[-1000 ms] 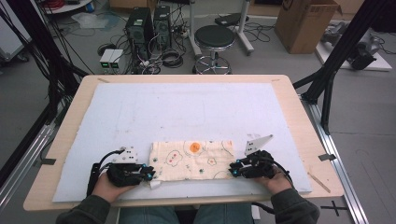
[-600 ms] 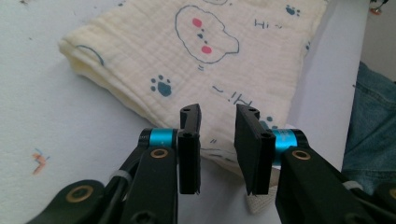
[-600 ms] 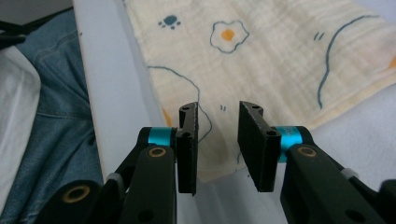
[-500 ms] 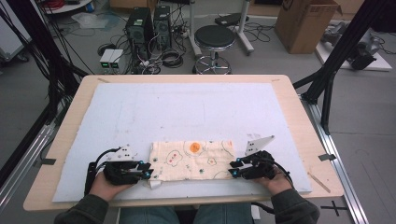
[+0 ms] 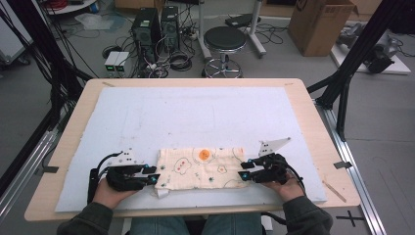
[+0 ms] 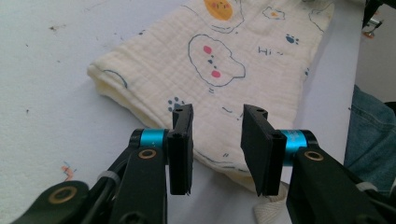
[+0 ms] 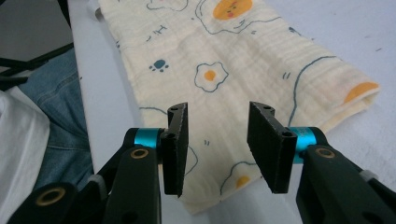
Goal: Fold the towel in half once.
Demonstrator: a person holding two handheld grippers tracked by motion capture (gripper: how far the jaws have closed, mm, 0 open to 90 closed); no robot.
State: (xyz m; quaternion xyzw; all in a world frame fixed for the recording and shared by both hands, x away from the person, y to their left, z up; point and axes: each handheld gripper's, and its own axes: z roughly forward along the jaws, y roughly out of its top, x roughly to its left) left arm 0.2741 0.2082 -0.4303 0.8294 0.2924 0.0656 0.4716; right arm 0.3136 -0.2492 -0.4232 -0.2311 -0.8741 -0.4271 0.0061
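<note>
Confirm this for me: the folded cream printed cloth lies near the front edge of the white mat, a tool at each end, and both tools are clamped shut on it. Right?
Not quite. The left tool and right tool are not clamped: each gripper view shows its jaws apart above the folded cream printed cloth, having just been opening, nothing pinched between them. The rest holds: the cloth lies near the front edge of the white mat, a tool at each end.

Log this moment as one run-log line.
left gripper: jaws just opening, nothing pinched | right gripper: same | folded printed cloth: flat on white mat, one gripper at each end

The folded cloth (image 5: 200, 167) lies on the table's mat (image 5: 195, 112), between left gripper (image 5: 152, 175) and right gripper (image 5: 243, 169).
</note>
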